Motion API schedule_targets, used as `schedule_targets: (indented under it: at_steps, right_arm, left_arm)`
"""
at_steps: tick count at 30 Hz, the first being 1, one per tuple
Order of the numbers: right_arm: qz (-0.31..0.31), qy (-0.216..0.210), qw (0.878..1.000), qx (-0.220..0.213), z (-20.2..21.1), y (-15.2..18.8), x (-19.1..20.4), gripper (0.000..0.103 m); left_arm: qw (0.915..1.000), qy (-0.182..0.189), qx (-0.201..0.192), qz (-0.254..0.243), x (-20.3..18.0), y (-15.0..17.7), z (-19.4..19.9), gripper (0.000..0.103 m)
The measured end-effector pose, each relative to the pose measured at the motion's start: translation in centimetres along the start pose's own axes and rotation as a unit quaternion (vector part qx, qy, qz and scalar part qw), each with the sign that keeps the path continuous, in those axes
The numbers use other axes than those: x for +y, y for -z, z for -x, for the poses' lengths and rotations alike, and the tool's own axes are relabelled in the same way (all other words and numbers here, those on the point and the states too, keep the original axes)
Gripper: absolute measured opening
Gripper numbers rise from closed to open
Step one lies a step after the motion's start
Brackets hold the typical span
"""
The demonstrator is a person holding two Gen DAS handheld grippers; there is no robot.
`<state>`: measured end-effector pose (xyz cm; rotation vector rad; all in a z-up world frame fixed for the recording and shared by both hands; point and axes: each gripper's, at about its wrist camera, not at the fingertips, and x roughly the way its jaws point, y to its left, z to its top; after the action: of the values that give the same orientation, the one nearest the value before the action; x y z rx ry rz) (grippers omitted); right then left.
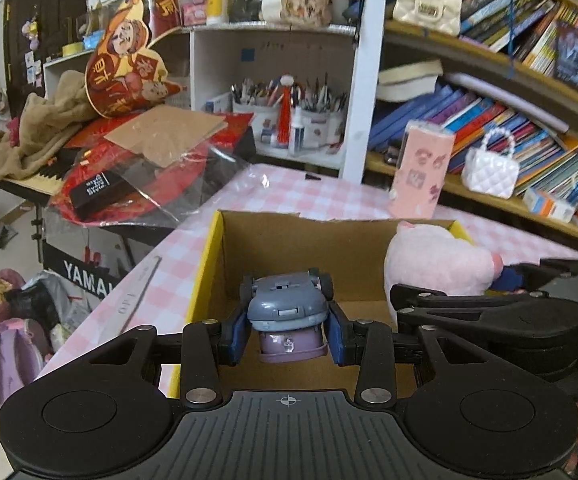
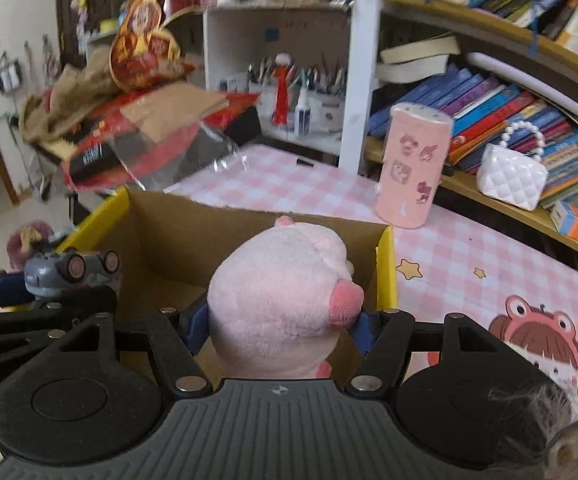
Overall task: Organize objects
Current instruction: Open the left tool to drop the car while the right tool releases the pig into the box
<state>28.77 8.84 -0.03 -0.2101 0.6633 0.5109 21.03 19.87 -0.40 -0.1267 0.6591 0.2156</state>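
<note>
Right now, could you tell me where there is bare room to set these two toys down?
The cardboard box floor looks bare beneath the grey toy car in the left gripper and the pink plush pig in the right gripper. The checked tablecloth is free between box and pink canister. The keyboard side is crowded.

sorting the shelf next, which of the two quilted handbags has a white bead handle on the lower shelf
The small white handbag on the lower shelf; the cream handbag sits on the upper shelf.

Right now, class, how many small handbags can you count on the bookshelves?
2. A cream handbag sits on the upper shelf; a white quilted handbag with a bead handle sits on the lower shelf. Others may be hidden.
</note>
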Motion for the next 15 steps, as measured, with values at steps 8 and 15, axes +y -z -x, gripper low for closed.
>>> schedule_targets:
  at_steps: [8,15]
  right_arm:
    - [0.078,-0.022,0.993,0.085,-4.1,-0.8,0.1,0.066]
    - [0.125,0.000,0.987,0.103,-5.2,-1.0,0.5,0.066]
  left_arm:
    - [0.9991,-0.021,0.033,-0.018,-0.2,0.1,-3.3,0.037]
    - [0.9985,-0.025,0.037,-0.032,-1.1,-0.3,-4.2,0.037]
